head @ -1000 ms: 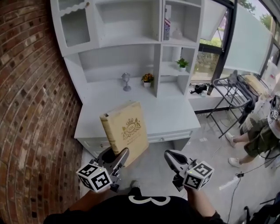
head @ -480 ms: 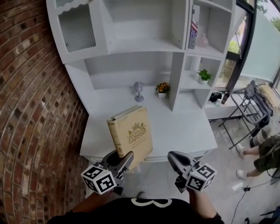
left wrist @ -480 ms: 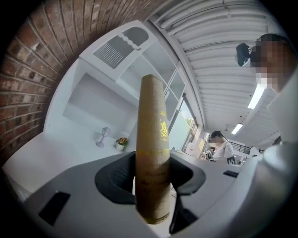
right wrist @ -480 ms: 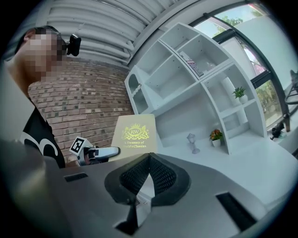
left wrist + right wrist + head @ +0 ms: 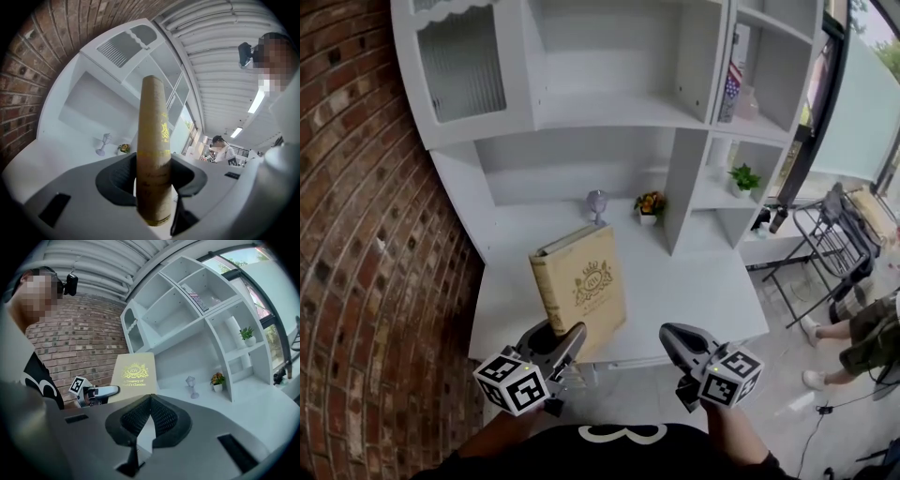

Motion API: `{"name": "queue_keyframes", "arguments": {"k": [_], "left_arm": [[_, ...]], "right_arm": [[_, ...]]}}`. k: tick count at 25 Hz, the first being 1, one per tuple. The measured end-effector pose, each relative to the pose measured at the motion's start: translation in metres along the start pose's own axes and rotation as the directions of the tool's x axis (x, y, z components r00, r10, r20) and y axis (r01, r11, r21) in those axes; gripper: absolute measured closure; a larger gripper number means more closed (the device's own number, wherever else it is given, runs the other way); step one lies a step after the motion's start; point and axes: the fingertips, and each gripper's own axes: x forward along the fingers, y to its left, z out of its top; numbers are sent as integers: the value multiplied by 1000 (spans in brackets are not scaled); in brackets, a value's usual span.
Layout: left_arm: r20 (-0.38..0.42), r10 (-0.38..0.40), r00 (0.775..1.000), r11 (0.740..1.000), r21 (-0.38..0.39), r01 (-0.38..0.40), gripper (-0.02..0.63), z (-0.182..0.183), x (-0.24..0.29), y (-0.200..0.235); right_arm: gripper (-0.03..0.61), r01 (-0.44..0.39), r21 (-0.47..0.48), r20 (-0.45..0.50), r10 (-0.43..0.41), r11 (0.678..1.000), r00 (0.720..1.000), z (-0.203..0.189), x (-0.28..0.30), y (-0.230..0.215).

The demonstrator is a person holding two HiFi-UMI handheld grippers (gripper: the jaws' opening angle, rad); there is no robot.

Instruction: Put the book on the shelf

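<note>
1. Your left hand-held gripper point(image 5: 553, 339) clamps the cream book point(image 5: 578, 289) upright over the tabletop's point(image 5: 694, 291) front edge.
2. Your right hand-held gripper point(image 5: 677, 343) is closed, empty.
3. The shelf point(image 5: 609, 108) now looms nearer, so placement likely comes next.

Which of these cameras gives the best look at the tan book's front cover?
The right gripper view: the book faces it, gold crest and title readable. The head view shows the cover smaller, from above. The left gripper view sees only its narrow edge.
</note>
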Motion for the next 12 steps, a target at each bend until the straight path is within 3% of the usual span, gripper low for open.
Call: {"name": "queue_keyframes", "arguments": {"k": [12], "left_arm": [[51,15,999,999,28,-16,428,29,13,7]], "right_arm": [[568,-38,-34,33,39,999,999,28,21,-8]]}}
